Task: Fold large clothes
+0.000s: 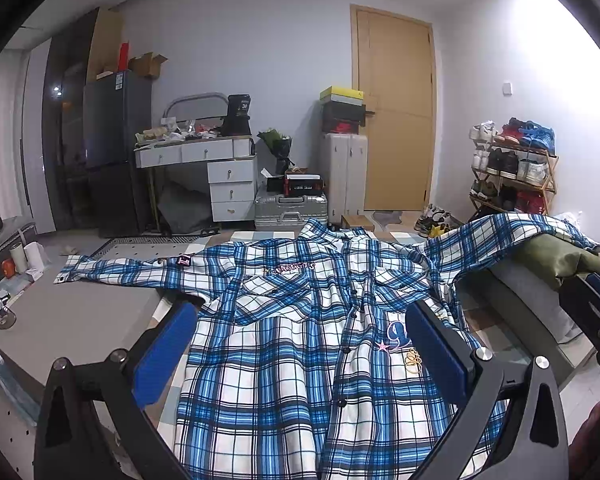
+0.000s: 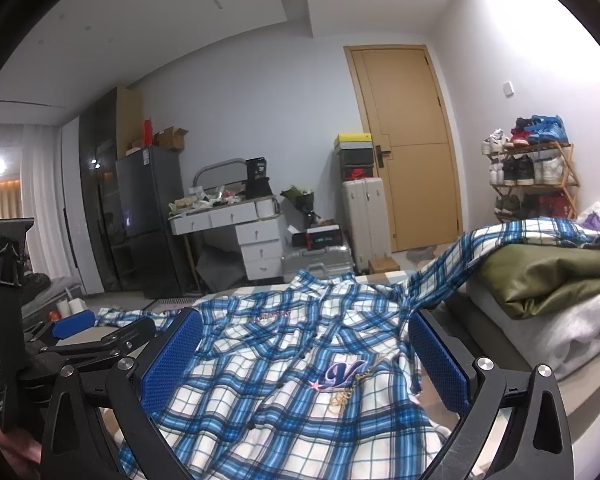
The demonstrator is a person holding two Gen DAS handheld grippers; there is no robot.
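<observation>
Blue-and-white plaid fills most of what I see through both wrist cameras: a large button-front shirt [image 1: 300, 340] lies spread face up on the flat surface in front of me, collar at the far end, hem toward me. My left claw [image 1: 300, 340] stands wide open above the lower front of the shirt, its blue pads [image 1: 164, 356] well apart with the button placket running up between them; nothing is pinched. Beyond its left finger one sleeve [image 1: 132, 270] stretches out flat across the surface. Beyond its right finger the other sleeve [image 1: 512, 232] climbs up and drapes over a stack of folded clothes, an olive garment [image 1: 556, 260] on top of grey cloth [image 1: 532, 300].

My right claw [image 2: 306, 360] is open just as wide, hovering over the chest area; the embroidered purple letter badge [image 2: 342, 374] sits between its fingers, nearer the right one. Just to the left of this claw I can see the black body of the other gripper. To its right the olive garment [image 2: 548, 276] and the grey cloth [image 2: 560, 328] rise close beside the shirt.

Past the collar, well beyond both claws, stand a silver suitcase [image 1: 290, 210], a white desk with drawers [image 1: 220, 176], a wooden door [image 1: 396, 108] and a shoe rack [image 1: 516, 164].
</observation>
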